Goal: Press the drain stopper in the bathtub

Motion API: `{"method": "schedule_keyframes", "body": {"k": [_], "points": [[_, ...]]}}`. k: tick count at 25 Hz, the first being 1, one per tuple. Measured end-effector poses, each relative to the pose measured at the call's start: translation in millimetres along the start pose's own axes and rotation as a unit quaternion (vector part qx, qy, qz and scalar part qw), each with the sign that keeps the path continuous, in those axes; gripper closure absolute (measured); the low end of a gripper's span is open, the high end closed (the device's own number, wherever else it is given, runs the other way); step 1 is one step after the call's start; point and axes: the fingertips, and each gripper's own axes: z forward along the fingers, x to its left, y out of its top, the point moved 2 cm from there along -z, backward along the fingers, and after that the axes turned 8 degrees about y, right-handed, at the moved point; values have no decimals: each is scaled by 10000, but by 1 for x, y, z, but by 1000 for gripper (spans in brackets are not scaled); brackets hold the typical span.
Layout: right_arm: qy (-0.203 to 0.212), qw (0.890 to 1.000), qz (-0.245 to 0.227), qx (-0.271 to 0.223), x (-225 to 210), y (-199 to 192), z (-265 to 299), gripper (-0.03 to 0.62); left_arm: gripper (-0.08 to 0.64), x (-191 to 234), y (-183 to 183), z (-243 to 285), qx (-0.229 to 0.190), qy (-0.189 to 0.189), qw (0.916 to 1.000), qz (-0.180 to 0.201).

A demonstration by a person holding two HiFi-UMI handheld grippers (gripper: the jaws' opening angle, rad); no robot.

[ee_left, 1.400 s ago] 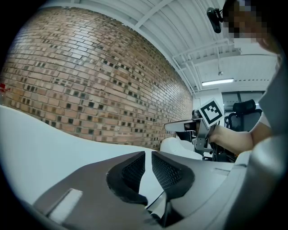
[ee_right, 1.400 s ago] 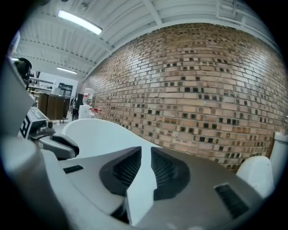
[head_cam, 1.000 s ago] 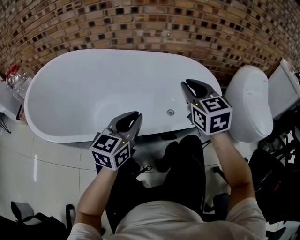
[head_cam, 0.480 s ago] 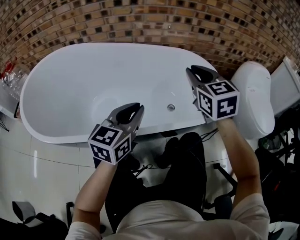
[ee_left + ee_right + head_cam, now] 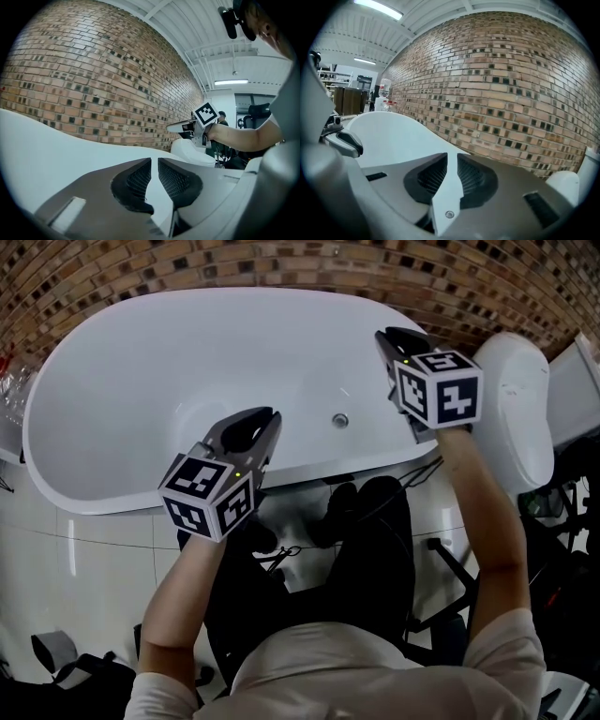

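Observation:
The white bathtub fills the upper head view, and the small round chrome drain stopper sits on its floor near the near wall. My left gripper is shut and empty over the near rim, left of the stopper. My right gripper, also shut and empty, hangs above the tub's right end, beyond and right of the stopper. In the left gripper view the gripper faces the tub's rim and the brick wall, with the right gripper ahead. In the right gripper view the gripper points over the tub.
A white toilet stands close to the tub's right end. A brick wall runs behind the tub. A shelf edge with small items is at the far left. The person's dark legs and cables lie on the tiled floor.
Both grippers have moved forward over the tub. The right one went up and further toward the tub's far right end; the left one crossed the near rim. The jaws stayed shut.

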Motion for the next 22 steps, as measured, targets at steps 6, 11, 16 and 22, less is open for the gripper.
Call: {"method": "schedule_keyframes", "body": {"k": [6, 11, 16, 22], "points": [[-26, 9998, 43, 196, -13, -14, 19, 534, 508, 7, -8, 15, 133, -3, 9999, -38], [-9, 9994, -22, 357, -20, -20, 41, 534, 508, 13, -11, 30, 230, -41, 9997, -30], [-32, 9982, -27, 606, -34, -28, 69, 534, 508, 20, -9, 49, 330, -59, 9994, 19], [-52, 9960, -33, 889, -48, -43, 104, 534, 508, 29, -14, 73, 506, -84, 9987, 47]]}}
